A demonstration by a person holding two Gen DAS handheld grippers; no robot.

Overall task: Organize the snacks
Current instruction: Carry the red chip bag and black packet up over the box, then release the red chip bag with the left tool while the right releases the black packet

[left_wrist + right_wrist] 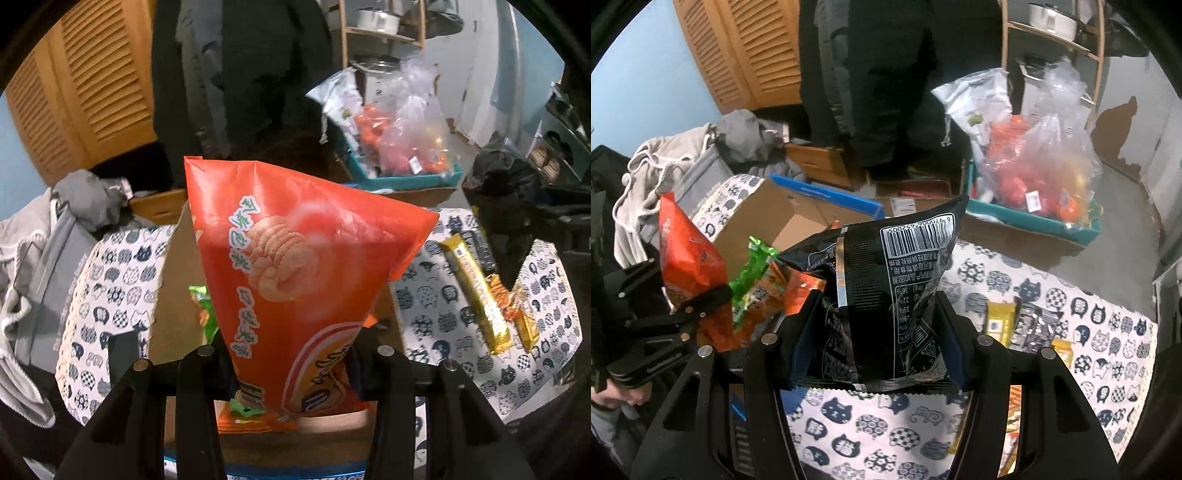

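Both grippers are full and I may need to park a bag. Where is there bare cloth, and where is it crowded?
Bare cat-print cloth lies just below the black bag, left of the yellow bar. Another bare strip runs between the cardboard box and the gold bar. Crowded: the box interior beside the orange bag, and the cloth's right edge.

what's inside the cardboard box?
Inside the cardboard box: a green snack bag and orange packets. The red chip bag and left gripper cover the rest.
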